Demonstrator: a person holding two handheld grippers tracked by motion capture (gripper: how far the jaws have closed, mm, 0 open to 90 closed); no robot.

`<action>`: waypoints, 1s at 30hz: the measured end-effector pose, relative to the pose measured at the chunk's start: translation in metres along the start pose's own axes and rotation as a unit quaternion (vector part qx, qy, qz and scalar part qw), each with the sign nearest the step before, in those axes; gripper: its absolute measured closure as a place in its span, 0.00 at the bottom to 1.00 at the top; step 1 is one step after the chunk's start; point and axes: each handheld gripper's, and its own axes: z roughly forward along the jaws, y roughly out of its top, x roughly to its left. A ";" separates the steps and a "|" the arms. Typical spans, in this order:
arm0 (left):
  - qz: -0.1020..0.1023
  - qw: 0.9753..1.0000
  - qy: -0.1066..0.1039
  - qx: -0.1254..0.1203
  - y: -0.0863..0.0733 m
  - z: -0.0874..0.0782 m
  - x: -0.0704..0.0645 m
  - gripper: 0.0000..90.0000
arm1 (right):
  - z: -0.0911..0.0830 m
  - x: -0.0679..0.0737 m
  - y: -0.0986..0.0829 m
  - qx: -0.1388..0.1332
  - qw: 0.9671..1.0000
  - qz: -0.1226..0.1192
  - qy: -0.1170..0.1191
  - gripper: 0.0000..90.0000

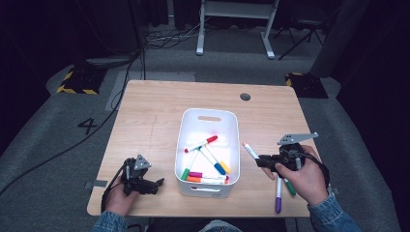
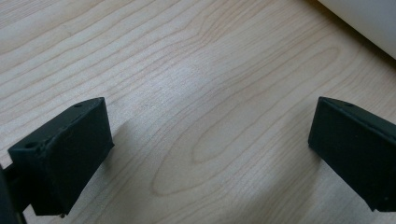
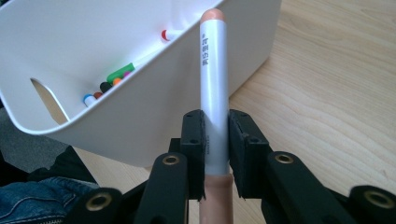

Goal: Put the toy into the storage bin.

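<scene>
A white bin [image 1: 187,126] stands mid-table with several coloured markers [image 1: 208,166] lying in it. My right gripper [image 1: 261,161] is shut on a white marker [image 1: 250,150] with an orange-pink cap, held just right of the bin. In the right gripper view that marker [image 3: 214,88] stands up between the pads [image 3: 193,135] and points at the bin's wall [image 3: 140,121]. My left gripper [image 1: 157,185] rests low on the table, left of the bin. Its jaws stand wide apart over bare wood, and the left gripper [image 2: 205,154] holds nothing.
A purple marker [image 1: 278,195] and a green marker [image 1: 289,187] lie on the table [image 1: 145,116] under the right hand, near the front edge. A round grommet [image 1: 245,96] sits at the back of the table. The bin's corner [image 2: 369,21] shows in the left gripper view.
</scene>
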 end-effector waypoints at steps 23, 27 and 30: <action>0.004 1.000 -0.001 0.000 0.000 0.000 0.001 0.00 | 0.010 0.036 0.049 -0.008 0.998 -0.048 0.046 0.86; 0.005 1.000 -0.001 0.000 0.000 0.000 0.001 0.00 | 0.014 0.043 0.053 -0.011 0.997 -0.055 0.055 0.86; 0.004 1.000 -0.001 0.000 0.000 0.000 0.001 0.00 | 0.017 0.046 0.056 -0.011 0.996 -0.057 0.061 0.86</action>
